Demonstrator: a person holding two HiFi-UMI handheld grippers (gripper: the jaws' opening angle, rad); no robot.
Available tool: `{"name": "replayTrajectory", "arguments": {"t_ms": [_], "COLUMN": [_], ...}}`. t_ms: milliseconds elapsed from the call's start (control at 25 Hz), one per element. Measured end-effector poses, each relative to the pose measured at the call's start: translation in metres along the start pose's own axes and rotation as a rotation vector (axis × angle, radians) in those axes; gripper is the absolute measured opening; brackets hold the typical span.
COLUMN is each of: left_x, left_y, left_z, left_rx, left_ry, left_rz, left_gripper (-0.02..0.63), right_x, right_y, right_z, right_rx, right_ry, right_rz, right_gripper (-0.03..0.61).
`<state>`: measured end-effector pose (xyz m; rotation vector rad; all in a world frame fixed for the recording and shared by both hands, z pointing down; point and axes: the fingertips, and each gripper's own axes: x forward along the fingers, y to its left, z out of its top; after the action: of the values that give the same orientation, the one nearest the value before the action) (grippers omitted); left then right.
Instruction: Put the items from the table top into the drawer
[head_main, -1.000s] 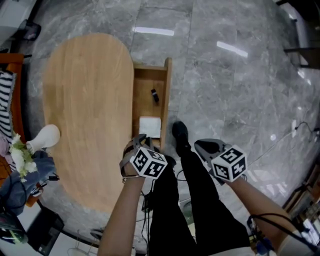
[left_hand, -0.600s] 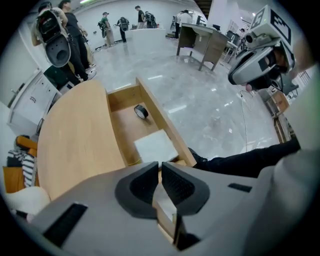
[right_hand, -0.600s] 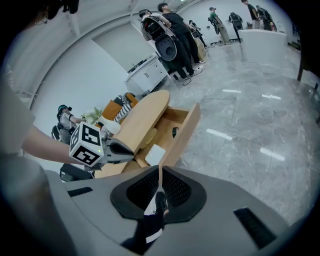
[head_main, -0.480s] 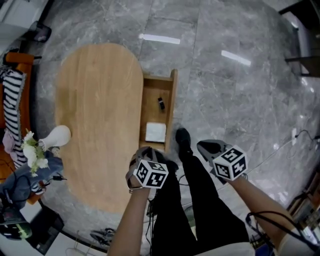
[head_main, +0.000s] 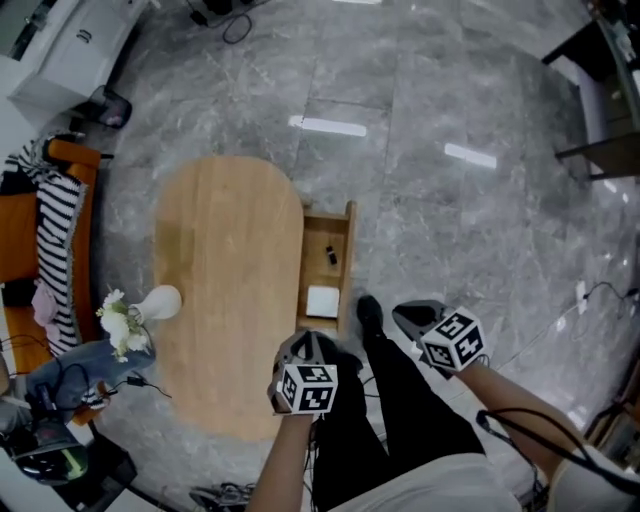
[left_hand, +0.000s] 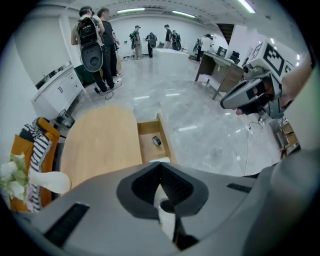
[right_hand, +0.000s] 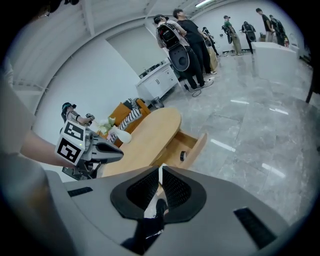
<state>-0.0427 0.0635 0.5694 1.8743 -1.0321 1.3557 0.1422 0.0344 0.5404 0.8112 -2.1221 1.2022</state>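
Note:
The oval wooden table (head_main: 230, 290) has its drawer (head_main: 326, 262) pulled open on the right side. Inside the drawer lie a small black roll (head_main: 331, 256) and a white flat box (head_main: 322, 300). My left gripper (head_main: 303, 348) hangs above the table's near right edge, pointing steeply down, jaws shut and empty (left_hand: 160, 172). My right gripper (head_main: 410, 316) is held over the floor to the right of the drawer, also shut with nothing between its pads (right_hand: 160, 175). In the right gripper view the roll (right_hand: 183, 156) shows in the drawer (right_hand: 192, 145).
A white vase with flowers (head_main: 155, 302) lies at the table's left edge. A wooden chair with striped cloth (head_main: 55, 230) stands to the left. My legs and a black shoe (head_main: 368, 312) are beside the drawer. Several people (left_hand: 100, 45) stand far off.
The view has risen, so table and drawer look smaller. Both grippers have lifted up and back from the drawer's near end.

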Motion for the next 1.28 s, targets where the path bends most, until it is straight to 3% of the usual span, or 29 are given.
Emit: {"name": "replayTrajectory", "arguments": {"t_ms": [280, 640, 1040, 1280], "left_x": [-0.07, -0.129, -0.189, -0.242], "left_y": [0.01, 0.008, -0.012, -0.005], "left_z": [0.015, -0.004, -0.049, -0.057], "left_rx": [-0.093, -0.153, -0.09, -0.047], "left_ry": [-0.054, -0.132, -0.178, -0.25], "left_rz": [0.014, 0.012, -0.089, -0.092], "left_gripper": [0.002, 0.002, 0.002, 0.002], "right_x": [-0.035, -0.072, -0.102, -0.126], "right_y": [0.028, 0.075, 0.149, 0.191], "right_z": [0.039, 0.024, 0.014, 0.011], "right_rx": [0.039, 0.031, 0.031, -0.005], "right_ry": [-0.058, -0.079, -0.167, -0.218], "right_rz": [-0.007, -0.023, -0.093, -0.113], "right_gripper": [0.046, 0.046, 0.046, 0.046]}}
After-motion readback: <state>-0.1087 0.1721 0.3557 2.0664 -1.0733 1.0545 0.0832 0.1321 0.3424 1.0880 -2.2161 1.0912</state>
